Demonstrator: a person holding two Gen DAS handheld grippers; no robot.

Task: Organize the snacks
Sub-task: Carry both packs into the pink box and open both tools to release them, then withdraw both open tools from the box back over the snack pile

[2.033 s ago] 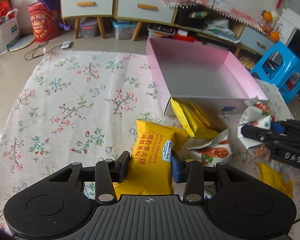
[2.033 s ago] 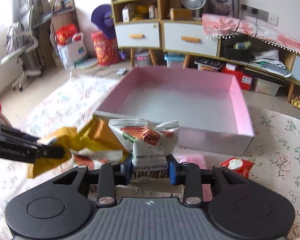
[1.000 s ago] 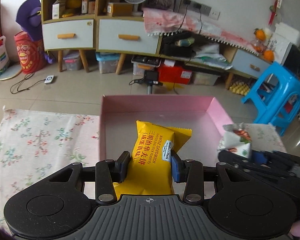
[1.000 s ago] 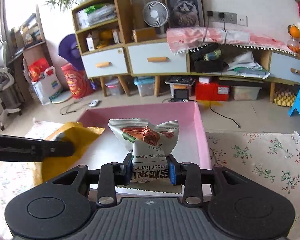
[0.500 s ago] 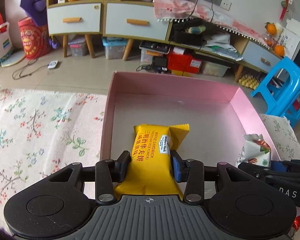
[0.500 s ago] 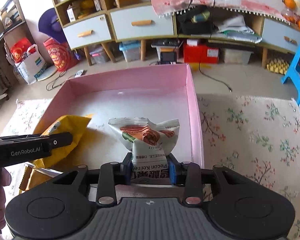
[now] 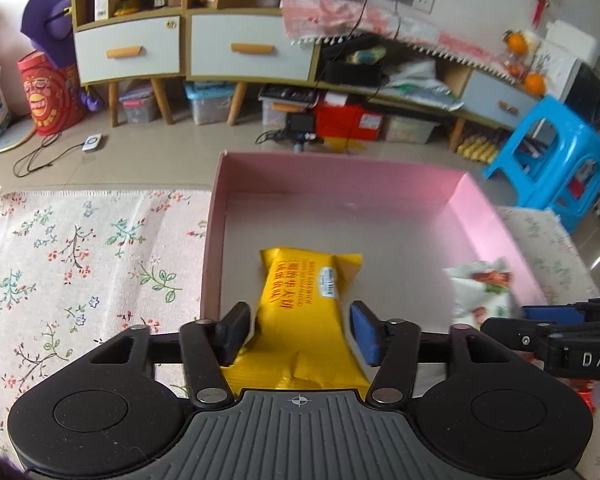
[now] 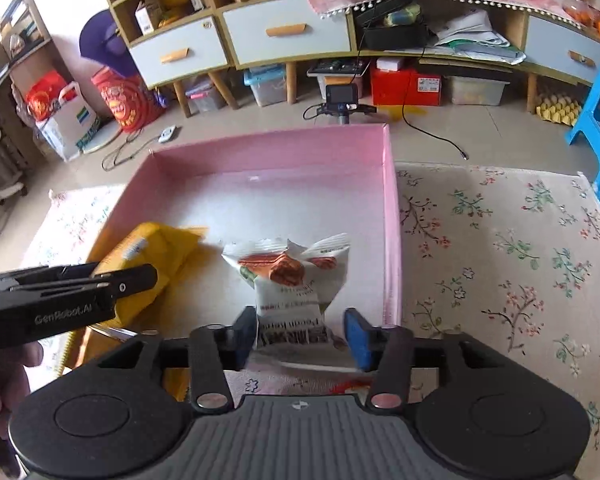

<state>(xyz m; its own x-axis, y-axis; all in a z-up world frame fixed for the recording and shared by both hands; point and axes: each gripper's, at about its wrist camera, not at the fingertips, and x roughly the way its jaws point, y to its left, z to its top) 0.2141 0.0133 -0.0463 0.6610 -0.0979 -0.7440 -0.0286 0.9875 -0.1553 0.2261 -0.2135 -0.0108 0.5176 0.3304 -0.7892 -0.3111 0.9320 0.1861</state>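
Both grippers' jaws have just opened: the left gripper [image 7: 298, 330] stands clear of the yellow pack [image 7: 305, 308] by the box's [image 7: 214, 240] left wall. Beside it, the right gripper [image 8: 302, 334] has let go of the white pack [image 8: 296, 280] near the right wall, with bare floor beyond both.

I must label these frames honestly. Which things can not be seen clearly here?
- Yellow packet: print blurred, left wrist view; near end hidden behind left gripper.
- White packet: small print blurred, right wrist view; bottom hidden by right gripper.
- Pink box: near wall hidden, both views.
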